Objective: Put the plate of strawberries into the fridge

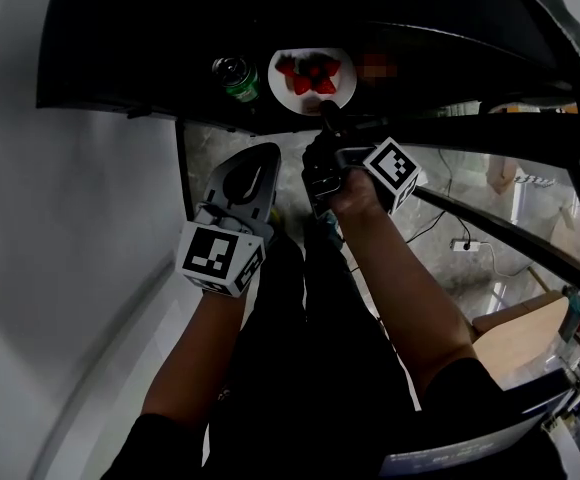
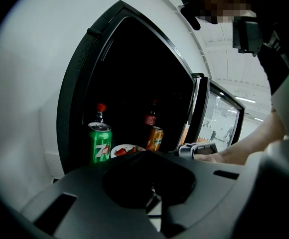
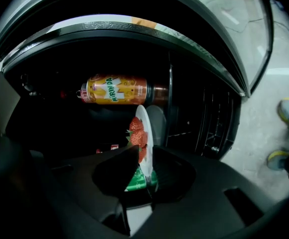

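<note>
Plate of strawberries (image 2: 126, 150) between green 7up can (image 2: 100, 143) and orange Mirinda can (image 3: 117, 89)

Fridge shelf (image 1: 150, 68): green can (image 2: 100, 142), plate of strawberries (image 2: 126, 150), orange can (image 2: 155, 138); two bottles (image 2: 100, 112) behind.

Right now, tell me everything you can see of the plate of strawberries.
The plate is small, round and white, glossy like ceramic, and holds several red strawberries with green tops. It lies flat on a dark shelf inside the open fridge, beside a green can, with an orange can further back. The right gripper has its jaws astride the plate's near rim, slightly apart, with a gap on the strawberry side.
</note>
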Motion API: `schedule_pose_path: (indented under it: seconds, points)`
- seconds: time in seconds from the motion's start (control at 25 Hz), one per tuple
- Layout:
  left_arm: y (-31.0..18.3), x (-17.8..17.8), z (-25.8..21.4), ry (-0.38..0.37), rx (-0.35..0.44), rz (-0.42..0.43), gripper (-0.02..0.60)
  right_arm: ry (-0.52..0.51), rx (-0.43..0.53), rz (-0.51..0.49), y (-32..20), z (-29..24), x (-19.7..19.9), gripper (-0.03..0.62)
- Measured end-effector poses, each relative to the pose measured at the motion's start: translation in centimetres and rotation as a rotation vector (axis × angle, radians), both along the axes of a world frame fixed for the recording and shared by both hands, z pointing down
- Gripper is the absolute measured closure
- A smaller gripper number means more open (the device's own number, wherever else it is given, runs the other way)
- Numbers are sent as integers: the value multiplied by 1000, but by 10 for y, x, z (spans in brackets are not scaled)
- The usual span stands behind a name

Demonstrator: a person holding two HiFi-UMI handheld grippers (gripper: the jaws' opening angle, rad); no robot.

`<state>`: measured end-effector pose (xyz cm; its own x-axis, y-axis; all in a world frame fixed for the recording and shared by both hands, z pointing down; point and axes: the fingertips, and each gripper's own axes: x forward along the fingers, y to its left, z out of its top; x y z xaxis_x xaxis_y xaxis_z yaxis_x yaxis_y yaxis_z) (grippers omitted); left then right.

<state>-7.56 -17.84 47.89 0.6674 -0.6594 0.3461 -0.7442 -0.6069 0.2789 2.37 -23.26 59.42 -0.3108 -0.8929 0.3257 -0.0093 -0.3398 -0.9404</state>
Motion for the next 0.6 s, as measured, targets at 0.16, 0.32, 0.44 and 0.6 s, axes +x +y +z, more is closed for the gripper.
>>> schedule_pose_path:
  seconds: [0.16, 0.32, 0.44, 0.6]
  points:
    - [-1, 0, 0, 2, -3, 2, 597, 28, -3, -10, -1, -3, -1, 507]
    - [0, -1, 2, 3, -9, 0, 597, 51, -27, -8, -2, -7, -3, 452]
    - [0, 0, 2, 5, -12, 0, 597, 44, -25, 2, -6, -13, -4, 374]
    - [1, 0, 3, 8, -13, -1, 596, 61, -41, 6, -11, -19, -5, 298]
